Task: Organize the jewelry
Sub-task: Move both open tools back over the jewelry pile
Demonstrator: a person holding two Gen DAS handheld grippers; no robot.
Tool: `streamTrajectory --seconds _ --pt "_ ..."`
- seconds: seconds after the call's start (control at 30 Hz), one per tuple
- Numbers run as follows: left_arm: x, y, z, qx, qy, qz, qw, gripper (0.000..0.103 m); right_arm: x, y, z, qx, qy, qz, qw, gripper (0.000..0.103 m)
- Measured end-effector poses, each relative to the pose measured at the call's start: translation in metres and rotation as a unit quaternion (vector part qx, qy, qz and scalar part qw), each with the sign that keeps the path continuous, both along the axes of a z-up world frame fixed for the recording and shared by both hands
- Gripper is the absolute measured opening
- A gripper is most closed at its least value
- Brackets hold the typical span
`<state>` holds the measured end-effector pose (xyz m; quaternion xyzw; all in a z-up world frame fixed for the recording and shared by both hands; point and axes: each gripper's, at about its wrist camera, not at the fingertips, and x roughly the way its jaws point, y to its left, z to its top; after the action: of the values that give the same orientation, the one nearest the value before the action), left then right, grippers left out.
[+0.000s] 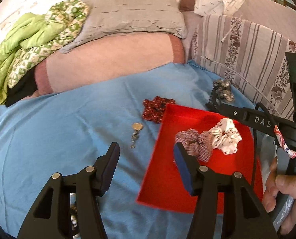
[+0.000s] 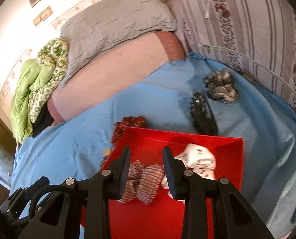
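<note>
A red tray (image 1: 167,187) (image 2: 227,155) lies on the blue cloth. In it lie a red-and-white striped scrunchie (image 1: 195,141) (image 2: 146,179) and a white dotted scrunchie (image 1: 226,136) (image 2: 199,157). A dark red scrunchie (image 1: 156,107) (image 2: 130,123) lies just beyond the tray's far left corner. A metal earring (image 1: 135,133) (image 2: 106,151) lies left of the tray. My left gripper (image 1: 147,155) is open and empty above the cloth at the tray's left edge. My right gripper (image 2: 147,167) is open above the striped scrunchie, holding nothing.
A grey patterned scrunchie (image 1: 223,91) (image 2: 220,86) and a black hair clip (image 2: 202,115) lie on the cloth beyond the tray. Grey pillow (image 1: 132,14), green blanket (image 1: 24,45) and striped cushion (image 1: 247,55) ring the bed. The blue cloth (image 1: 48,135) spreads left.
</note>
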<state>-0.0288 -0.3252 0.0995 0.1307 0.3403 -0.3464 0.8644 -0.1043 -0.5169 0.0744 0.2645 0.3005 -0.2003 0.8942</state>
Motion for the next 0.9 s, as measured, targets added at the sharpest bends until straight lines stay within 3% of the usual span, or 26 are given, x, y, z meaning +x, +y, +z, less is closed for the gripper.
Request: streamTrajectory --seconds 0.23,0.5,0.9 --pt "0.009 0.050 0.003 -0.002 0.001 0.037 0.9993 0.056 0.023 0.040 0.003 -0.006 -0.015 0.059 0.998 0.036" --pt "0.015 0.117 -0.003 0.007 0.000 0.079 0.9968 0.056 0.051 0.108 0.002 -0.053 0.002 0.132 0.990 0.036" --pt "0.031 0.228 -0.037 0.003 0.045 0.174 0.9837 0.057 0.073 0.182 -0.015 -0.086 0.027 0.208 0.974 0.036"
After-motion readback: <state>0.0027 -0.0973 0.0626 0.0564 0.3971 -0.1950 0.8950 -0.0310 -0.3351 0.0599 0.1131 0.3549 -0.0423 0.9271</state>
